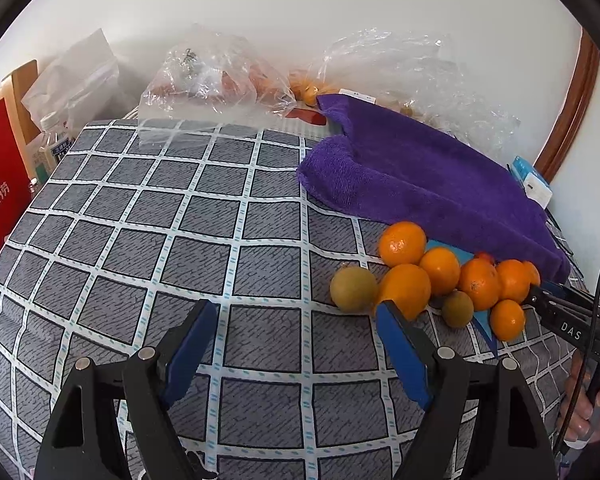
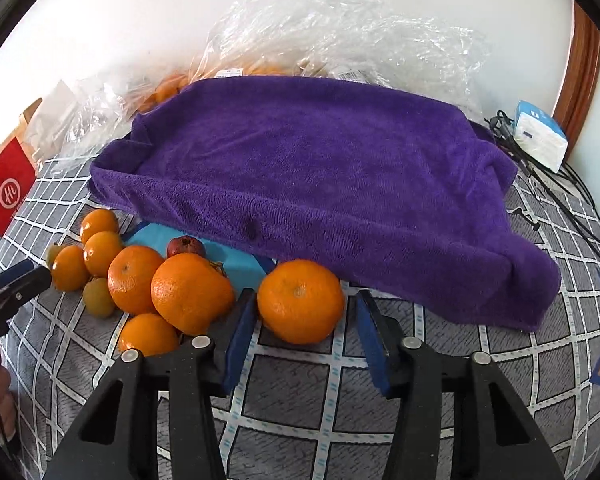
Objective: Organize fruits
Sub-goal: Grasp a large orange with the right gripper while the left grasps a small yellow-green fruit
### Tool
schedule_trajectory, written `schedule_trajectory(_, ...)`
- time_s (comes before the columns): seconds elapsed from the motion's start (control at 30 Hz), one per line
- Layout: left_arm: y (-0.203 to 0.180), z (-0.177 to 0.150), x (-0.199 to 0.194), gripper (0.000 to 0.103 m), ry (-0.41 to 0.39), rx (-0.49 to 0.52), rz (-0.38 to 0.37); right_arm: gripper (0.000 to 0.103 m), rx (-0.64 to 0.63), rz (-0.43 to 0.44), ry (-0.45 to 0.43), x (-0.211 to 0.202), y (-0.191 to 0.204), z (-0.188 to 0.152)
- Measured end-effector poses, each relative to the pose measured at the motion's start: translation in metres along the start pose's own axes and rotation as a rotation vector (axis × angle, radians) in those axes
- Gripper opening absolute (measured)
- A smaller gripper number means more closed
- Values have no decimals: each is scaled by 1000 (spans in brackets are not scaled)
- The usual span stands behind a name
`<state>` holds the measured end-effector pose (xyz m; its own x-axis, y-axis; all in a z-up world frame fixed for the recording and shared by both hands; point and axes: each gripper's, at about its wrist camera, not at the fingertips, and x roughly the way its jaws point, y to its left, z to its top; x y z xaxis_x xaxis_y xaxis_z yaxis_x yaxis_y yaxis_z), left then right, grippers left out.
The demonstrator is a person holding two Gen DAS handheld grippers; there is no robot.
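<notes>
Right claw (image 2: 304, 312): spread wide, straddling one orange (image 2: 300, 301) without touching it; lined up for a pinch, nothing held yet.
Left claw (image 1: 296, 344): released, empty, hovering over bare checked desk (image 1: 140, 240) beside the pile; looks parked in reserve.
Fruit pile (image 2: 140, 276): loose on the desk, against the front edge of the purple towel (image 2: 320, 168); unsorted.
Oranges: 7 in right view, counting the straddled one.
Yellow-green fruits (image 1: 354, 289): 2.
Dark red fruit (image 2: 186, 246): 1, possibly more hidden.
Blue sheet (image 2: 236, 264): 1, under the pile.
Plastic bags (image 1: 216, 72): more fruit inside, uncountable.
</notes>
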<state>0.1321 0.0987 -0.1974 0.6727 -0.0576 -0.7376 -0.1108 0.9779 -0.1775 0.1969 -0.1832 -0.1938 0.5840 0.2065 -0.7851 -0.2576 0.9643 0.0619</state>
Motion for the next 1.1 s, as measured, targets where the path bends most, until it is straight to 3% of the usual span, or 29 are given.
schedule_trajectory(0.47, 5, 0, -7, 80, -39, -55, -27, 40, 87, -54, -48, -33, -26, -29)
schedule_trajectory(0.7, -2, 2, -10, 80, -43, -12, -72, 40, 142, -73, -49, -40, -41, -48)
schedule_trajectory(0.9, -17, 3, -10, 79, 4, 22, -117, 40, 151, -78, -56, -44, -48, -56)
schedule_trajectory(1.1, -25, 12, -12, 79, -22, 42, -75, 40, 165, -55, -60, -44, -52, -57)
